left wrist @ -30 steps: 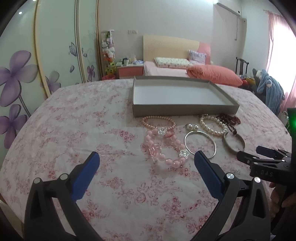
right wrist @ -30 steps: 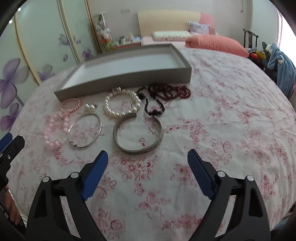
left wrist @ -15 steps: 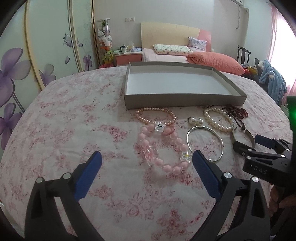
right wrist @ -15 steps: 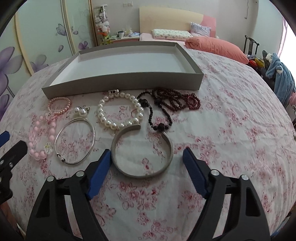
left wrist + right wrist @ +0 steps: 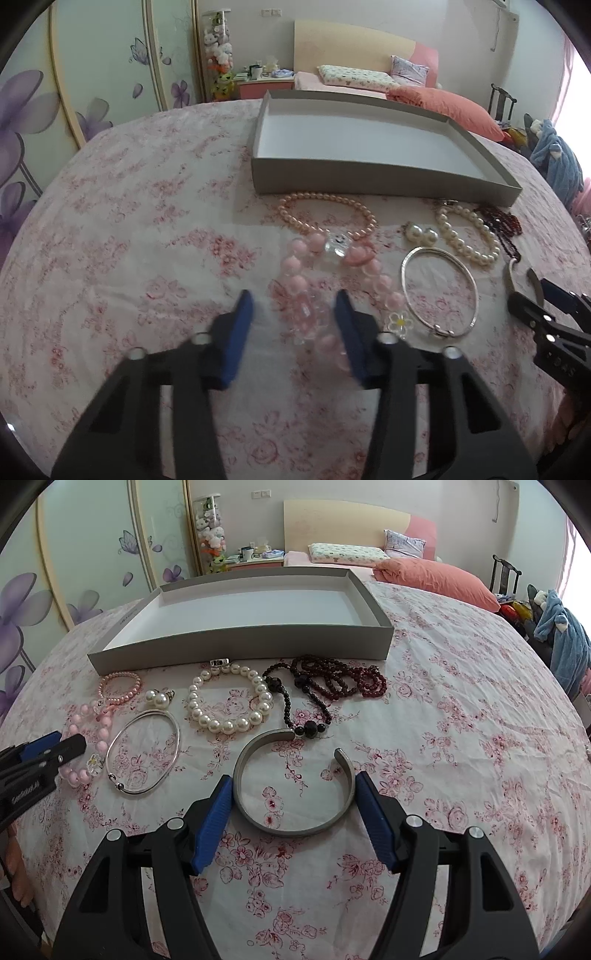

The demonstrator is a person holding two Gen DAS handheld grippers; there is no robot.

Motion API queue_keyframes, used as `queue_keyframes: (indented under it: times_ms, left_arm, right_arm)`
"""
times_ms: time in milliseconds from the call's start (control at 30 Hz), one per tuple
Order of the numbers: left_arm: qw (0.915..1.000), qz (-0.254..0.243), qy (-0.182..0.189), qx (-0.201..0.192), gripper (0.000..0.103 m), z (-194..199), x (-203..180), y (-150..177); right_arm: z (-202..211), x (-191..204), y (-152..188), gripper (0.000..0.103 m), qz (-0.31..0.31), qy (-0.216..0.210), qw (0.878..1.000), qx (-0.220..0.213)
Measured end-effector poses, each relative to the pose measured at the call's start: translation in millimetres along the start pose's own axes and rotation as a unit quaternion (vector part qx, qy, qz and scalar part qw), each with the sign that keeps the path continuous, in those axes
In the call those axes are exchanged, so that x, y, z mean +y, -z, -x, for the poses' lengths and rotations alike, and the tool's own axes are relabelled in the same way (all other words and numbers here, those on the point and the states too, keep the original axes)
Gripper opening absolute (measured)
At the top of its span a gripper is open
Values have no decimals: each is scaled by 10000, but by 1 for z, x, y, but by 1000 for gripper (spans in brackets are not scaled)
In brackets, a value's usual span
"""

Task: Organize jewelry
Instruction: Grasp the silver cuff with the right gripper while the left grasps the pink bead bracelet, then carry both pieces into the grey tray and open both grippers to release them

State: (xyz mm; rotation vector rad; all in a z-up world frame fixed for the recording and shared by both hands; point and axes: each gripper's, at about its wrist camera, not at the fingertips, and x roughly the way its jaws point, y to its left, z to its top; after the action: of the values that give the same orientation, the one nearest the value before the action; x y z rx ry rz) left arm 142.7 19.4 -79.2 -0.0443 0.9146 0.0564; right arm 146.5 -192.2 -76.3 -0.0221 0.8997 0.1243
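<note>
Left wrist view: left gripper [image 5: 293,317] low over the floral cloth [image 5: 147,236], jaws closing around the near-left run of the chunky pink bead bracelet [image 5: 314,288]; beads sit between the blue pads [image 5: 242,332], but motion blur hides whether they press yet. Grey tray [image 5: 369,177] lies beyond, empty, with the small pink pearl bracelet [image 5: 328,218] just in front of its wall. Thin silver bangle [image 5: 439,291] lies beside the pink beads. Risk: round beads could squirt out as the pads meet, or the strand could drag its daisy charm [image 5: 399,321] onto the bangle. Right wrist view: right gripper [image 5: 293,812] partly spread, pads flanking the wide silver cuff [image 5: 291,794]; both pads sit right at its outer wall, contact uncertain. White pearl bracelet [image 5: 229,705] and dark red bead strand [image 5: 332,683] lie beyond, a black bead touching the cuff's open end. Risk: squeezing the open cuff across its gap could flex it and let it spring free, snagging the dark strand.
</note>
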Motion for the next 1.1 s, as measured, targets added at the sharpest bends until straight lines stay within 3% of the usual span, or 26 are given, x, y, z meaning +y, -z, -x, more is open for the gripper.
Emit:
queue_keyframes:
  times_ms: [67,200,400,500,700,1100]
  left_arm:
    - [10000,23,43,4,24,0,5,-2]
    - [10000,67,15,6,24,0,12,-2]
    - [10000,47,-3,-15,24,2,10,1]
    - [10000,73,35,-19,24,2,12,1]
    - [9998,102,154,-56,23,7,15,5]
    - [9966,97,513,-633,23,45,13,9]
  right_arm:
    - [1,0,1,67,5,27,10000,0]
    - [0,-4,2,74,-74,101,9999,30]
    - [-2,-5,1,74,-140,158,9998,58]
    - [-1,-6,2,67,-113,127,9999,9]
    - [4,-9,7,66,-129,20,9999,-54]
    - [23,-9,9,66,-248,-345,9982,-416]
